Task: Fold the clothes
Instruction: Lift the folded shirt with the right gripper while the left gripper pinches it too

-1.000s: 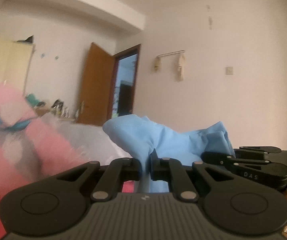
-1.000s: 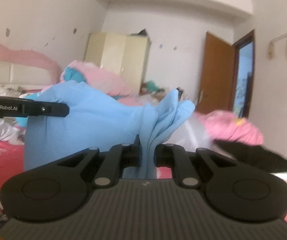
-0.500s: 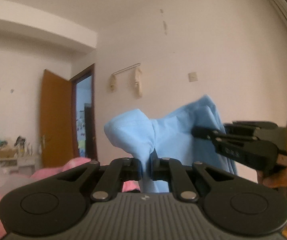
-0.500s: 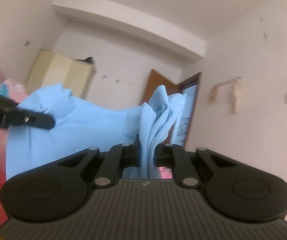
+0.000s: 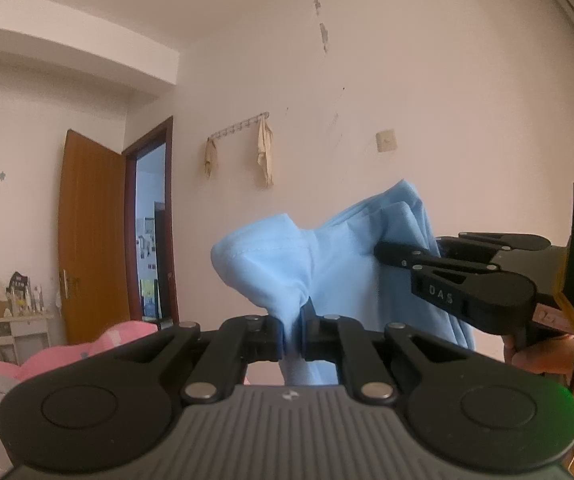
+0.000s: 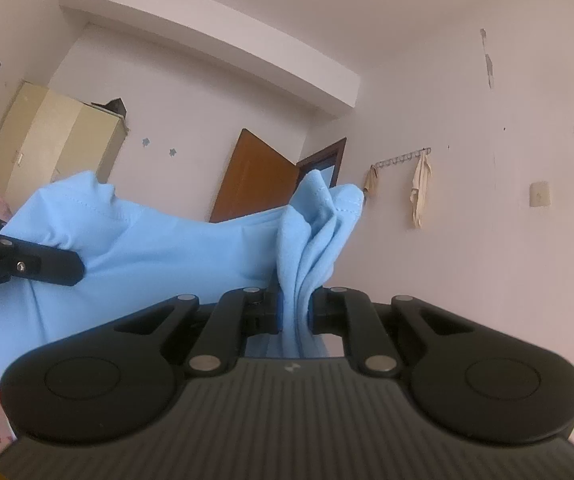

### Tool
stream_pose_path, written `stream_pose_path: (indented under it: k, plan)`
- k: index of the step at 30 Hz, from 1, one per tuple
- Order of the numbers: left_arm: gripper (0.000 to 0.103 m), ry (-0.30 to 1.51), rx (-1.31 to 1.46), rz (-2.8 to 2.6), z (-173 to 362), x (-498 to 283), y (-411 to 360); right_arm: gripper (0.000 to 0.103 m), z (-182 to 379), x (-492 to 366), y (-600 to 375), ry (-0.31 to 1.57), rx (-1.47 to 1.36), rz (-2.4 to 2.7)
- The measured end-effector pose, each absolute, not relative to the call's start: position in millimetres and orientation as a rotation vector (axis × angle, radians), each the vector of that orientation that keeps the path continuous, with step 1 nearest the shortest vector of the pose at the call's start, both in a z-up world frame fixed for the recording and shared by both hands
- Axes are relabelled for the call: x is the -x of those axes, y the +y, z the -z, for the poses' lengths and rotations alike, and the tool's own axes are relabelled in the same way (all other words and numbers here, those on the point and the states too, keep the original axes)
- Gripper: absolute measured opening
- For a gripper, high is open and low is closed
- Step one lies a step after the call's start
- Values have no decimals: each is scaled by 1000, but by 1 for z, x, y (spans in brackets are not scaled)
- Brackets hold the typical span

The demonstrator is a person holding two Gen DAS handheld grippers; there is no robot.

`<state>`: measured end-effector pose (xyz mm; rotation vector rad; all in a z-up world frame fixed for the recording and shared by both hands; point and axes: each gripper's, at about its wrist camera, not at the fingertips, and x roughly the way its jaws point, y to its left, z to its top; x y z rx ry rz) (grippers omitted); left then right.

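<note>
A light blue garment (image 5: 339,264) hangs in the air between my two grippers. My left gripper (image 5: 291,338) is shut on a bunched edge of it. My right gripper (image 6: 295,312) is shut on another bunched edge, with folds of the cloth (image 6: 323,224) standing up above its jaws. In the left wrist view the right gripper (image 5: 467,280) shows at the right, clamped on the garment's far corner. In the right wrist view the left gripper (image 6: 27,264) shows at the left, holding the other corner. The garment's lower part is hidden behind the gripper bodies.
Both cameras tilt up at a pale wall with a hook rail (image 5: 239,132) and hanging cloths. An open brown door (image 5: 91,236) stands at the back. Pink bedding (image 5: 87,356) lies low on the left. A cream wardrobe (image 6: 55,148) stands at far left.
Both grippers have lifted the blue garment and tilted upward, away from the pink bedding toward the wall. The garment is now stretched more between them. Both stay shut.
</note>
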<state>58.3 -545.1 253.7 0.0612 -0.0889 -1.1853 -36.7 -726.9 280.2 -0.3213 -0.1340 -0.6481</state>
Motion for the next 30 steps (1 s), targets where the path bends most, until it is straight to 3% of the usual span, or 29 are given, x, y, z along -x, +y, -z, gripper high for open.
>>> stream_pose_path:
  k: [18,30]
  plan:
    - [8,-54,-73,1119,-226,-120,-568,9,-246,-30,-760,-44,286,625]
    - [8,94,-82,1045,-170,-208,-602,9,-193,-133,-789,154,332,567]
